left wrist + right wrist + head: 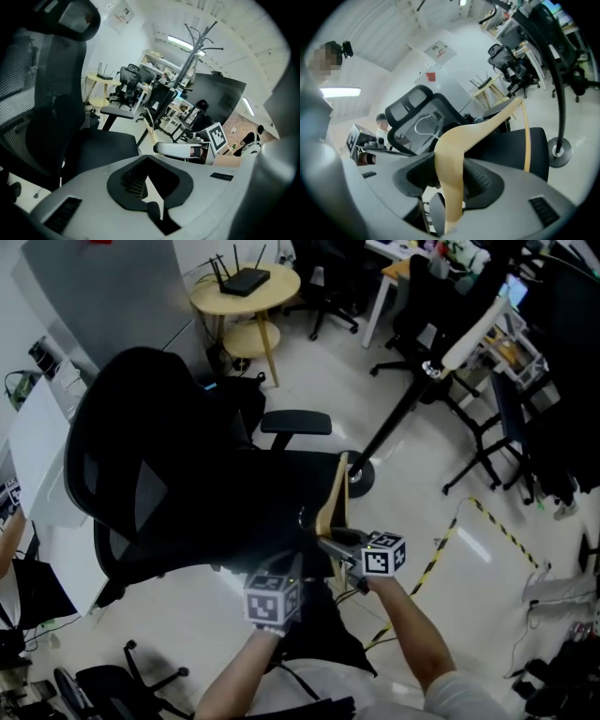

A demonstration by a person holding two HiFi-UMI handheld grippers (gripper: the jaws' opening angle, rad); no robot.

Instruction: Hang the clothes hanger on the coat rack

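A pale wooden clothes hanger (pixel 332 500) stands nearly on edge over the seat of a black office chair (pixel 159 474). My right gripper (pixel 339 546) is shut on the hanger's lower arm. In the right gripper view the hanger (pixel 483 125) runs up from between the jaws, its wire hook (pixel 423 123) to the left. The coat rack (pixel 398 413) is a black pole on a round base, beyond the chair; its hooked top (pixel 192 40) shows in the left gripper view. My left gripper (pixel 277 589) hovers next to the right one, open and holding nothing (pixel 150 180).
A round wooden side table (pixel 246 292) with a router stands at the back. More office chairs and desks (pixel 450 296) crowd the back right. Yellow-black tape (pixel 441 549) runs across the floor at the right. A person (pixel 382 126) sits behind the chair.
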